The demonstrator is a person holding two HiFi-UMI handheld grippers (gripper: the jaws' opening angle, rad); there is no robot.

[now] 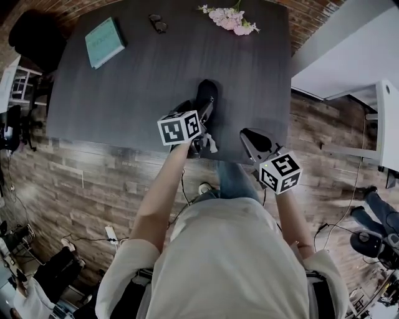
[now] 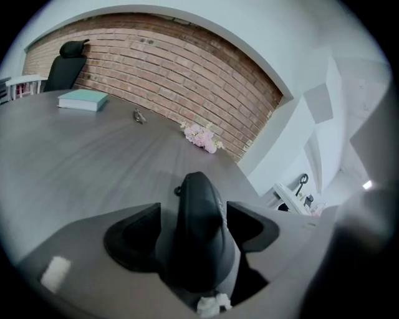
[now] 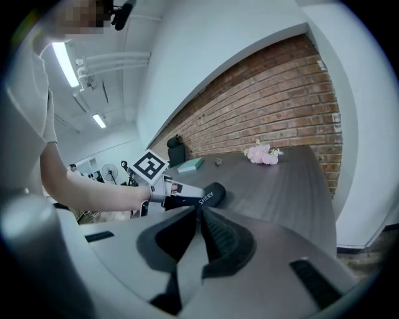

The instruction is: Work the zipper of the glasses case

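The black glasses case [image 1: 207,93] lies slanted on the dark grey table [image 1: 143,81], near its front edge. My left gripper [image 1: 201,118] is around the case's near end, its jaws wide apart on either side. In the left gripper view the case [image 2: 199,218] fills the gap between the pads, and a small zipper pull [image 2: 178,190] shows at its far end. My right gripper [image 1: 250,139] is off to the right at the table's front edge, shut with nothing in it. Its view shows the fingers [image 3: 215,233] meeting, with the case [image 3: 209,196] and left gripper [image 3: 163,190] ahead.
A teal book [image 1: 104,41], a pair of glasses [image 1: 158,23] and pink flowers [image 1: 229,17] lie along the far side of the table. A black office chair [image 1: 34,37] stands at the far left corner. A white desk [image 1: 349,56] is to the right.
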